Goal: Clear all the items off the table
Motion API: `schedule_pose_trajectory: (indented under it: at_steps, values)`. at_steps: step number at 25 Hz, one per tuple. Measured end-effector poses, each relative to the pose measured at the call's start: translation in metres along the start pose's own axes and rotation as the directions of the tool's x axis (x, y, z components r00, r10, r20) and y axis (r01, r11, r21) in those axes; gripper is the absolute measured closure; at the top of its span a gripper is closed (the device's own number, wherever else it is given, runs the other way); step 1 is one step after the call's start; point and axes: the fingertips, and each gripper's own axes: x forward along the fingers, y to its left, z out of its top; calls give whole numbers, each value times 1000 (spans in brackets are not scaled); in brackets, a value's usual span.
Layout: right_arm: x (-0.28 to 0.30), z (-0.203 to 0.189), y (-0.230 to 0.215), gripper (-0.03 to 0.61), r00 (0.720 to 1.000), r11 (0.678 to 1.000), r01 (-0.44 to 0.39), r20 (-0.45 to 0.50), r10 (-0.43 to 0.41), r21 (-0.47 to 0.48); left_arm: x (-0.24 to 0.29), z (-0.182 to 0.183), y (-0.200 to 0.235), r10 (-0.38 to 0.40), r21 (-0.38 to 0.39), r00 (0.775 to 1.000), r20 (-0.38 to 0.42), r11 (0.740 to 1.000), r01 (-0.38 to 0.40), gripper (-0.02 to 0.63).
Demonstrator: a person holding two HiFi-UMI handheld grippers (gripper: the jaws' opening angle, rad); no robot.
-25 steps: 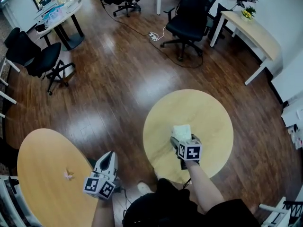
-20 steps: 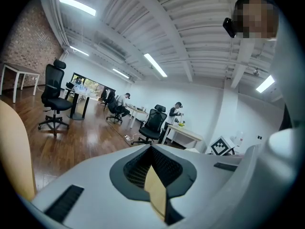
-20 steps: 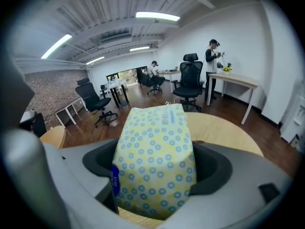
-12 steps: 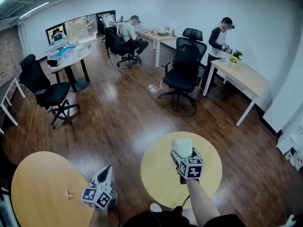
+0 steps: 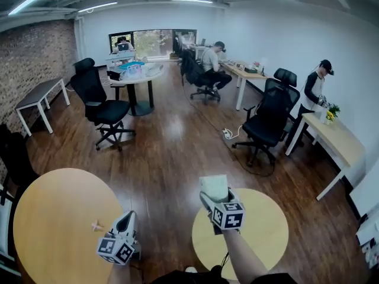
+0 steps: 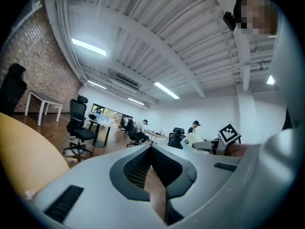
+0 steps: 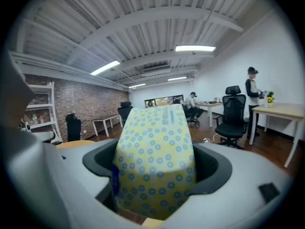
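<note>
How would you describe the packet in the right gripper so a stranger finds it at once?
Over the right-hand round table, find the right gripper. Its jaws hold a pale-yellow packet with blue dots; the left gripper holds nothing.

On left round table, small pale item too small to identify; table's near edge cut by frame.

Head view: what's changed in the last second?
The view has tilted up from the floor to the room. The right gripper, still shut on the dotted pack, has raised it above the round table. The left gripper, shut and empty, has risen a little beside the left table. The small pink item still lies on that table.
</note>
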Motion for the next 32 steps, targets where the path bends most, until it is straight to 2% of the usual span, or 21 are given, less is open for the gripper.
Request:
schedule_pose_trajectory:
  at_steps: [2,4,5,7,9,16,17,21,27,29,32]
  values:
    - [22,2,34,120,996,996,-84,-11,84,-33,-23,8,22,86,8,996,26,996,-87,623]
    - [42,-4,74,120,982,980,-190,-29,188,-58,-56,9,44,195,7,979,53,981,-195,623]
    - [51,-8,98,120,967,964,-255,-41,253,-67,-78,10,55,260,1,963,71,965,-261,623]
    - [61,-13,153,120,922,918,-386,-68,381,-90,-126,17,72,392,-21,914,109,920,-392,623]
    - [62,-14,207,120,878,870,-477,-92,469,-123,-167,27,86,481,-38,866,136,876,-480,623]
    - [49,-38,366,120,753,723,-658,-169,636,-210,-273,55,121,595,-26,773,220,796,-605,623]
    - [44,-41,387,120,730,699,-683,-176,660,-213,-291,61,126,613,-27,752,241,779,-627,623]
    - [16,-44,471,120,637,595,-768,-182,749,-237,-370,85,155,700,-87,637,322,692,-717,623]
    - [-10,-68,574,120,529,485,-843,-198,825,-233,-466,104,172,762,-59,528,375,588,-807,623]
    - [-17,-87,608,120,491,444,-867,-234,839,-227,-501,108,172,792,-65,478,379,538,-840,623]
    - [-34,-118,662,120,419,362,-904,-300,857,-228,-559,105,168,836,-93,388,387,454,-886,623]
